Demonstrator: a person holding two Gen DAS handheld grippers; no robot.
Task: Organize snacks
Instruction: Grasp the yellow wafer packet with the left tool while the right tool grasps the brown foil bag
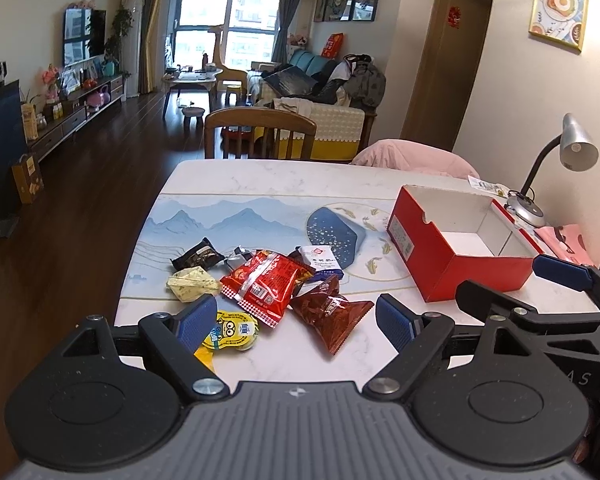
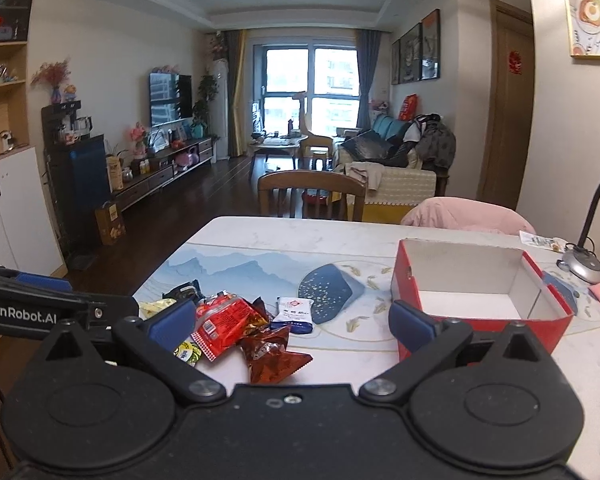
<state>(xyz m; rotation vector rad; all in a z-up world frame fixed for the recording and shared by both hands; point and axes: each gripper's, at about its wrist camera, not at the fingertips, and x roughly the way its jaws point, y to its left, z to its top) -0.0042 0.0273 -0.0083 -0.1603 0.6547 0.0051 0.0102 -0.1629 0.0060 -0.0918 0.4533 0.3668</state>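
Both hand-held grippers, left [image 1: 294, 320] and right [image 2: 292, 326], hover spread and empty over the table [image 1: 260, 176]. Snacks [image 1: 266, 284] lie heaped left of the red box [image 1: 460, 248]. Light, crinkly, slippery packets: pinch a sealed edge. Only the left view shows the yellow cup [image 1: 232, 330] clearly.

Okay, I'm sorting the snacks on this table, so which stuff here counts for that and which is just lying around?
For the job:
- red snack packet
- dark red packet
- white and blue packet
- black packet
- pale yellow packet
- yellow jelly cup
- red box, open

Just lying about:
- desk lamp
- pink bag
- wooden chair
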